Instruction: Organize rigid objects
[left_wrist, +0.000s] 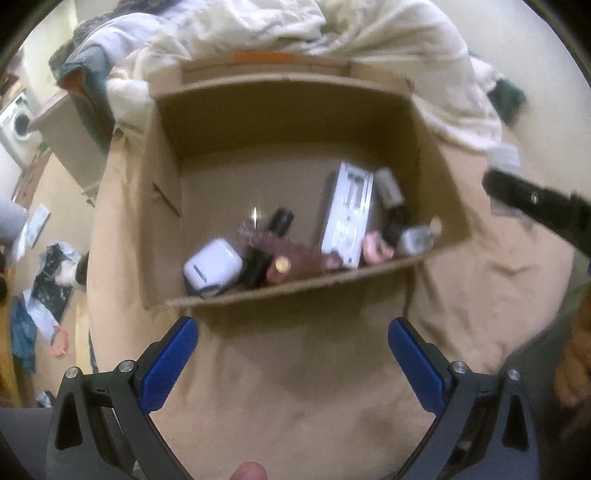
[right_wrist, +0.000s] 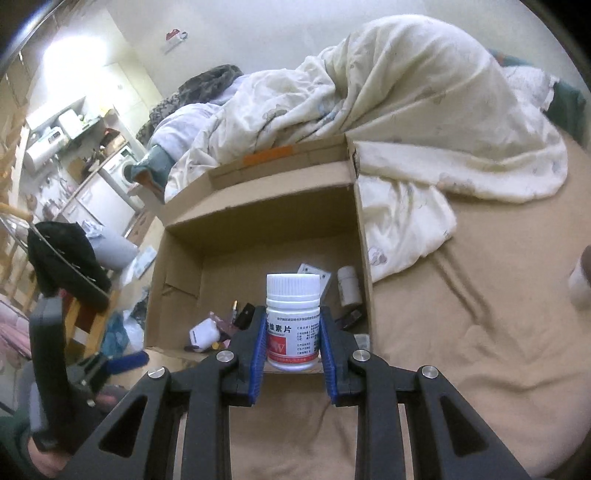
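In the left wrist view, the left gripper (left_wrist: 293, 334) sits at the bottom of the frame with its blue pads spread wide and nothing between them, above a tan bedsheet (left_wrist: 280, 398). An open cardboard box (left_wrist: 280, 118) fills the centre. Along its near wall lie a white earbud case (left_wrist: 212, 266) at lower left, a dark red object (left_wrist: 295, 254) beside it, a white flat carton (left_wrist: 347, 212) leaning to the right of centre, and more small items too blurred to name. A rumpled cream duvet (left_wrist: 369, 40) lies behind the box at the top.

In the right wrist view, the right gripper (right_wrist: 293, 341) at lower centre clamps a white pill bottle (right_wrist: 293, 321) upright between its blue pads, cap up, with a red and white label facing the camera. The bottle is in front of the box's near edge. Inside the box another white bottle (right_wrist: 349, 286) lies near the right wall. The left gripper shows at the lower left edge.
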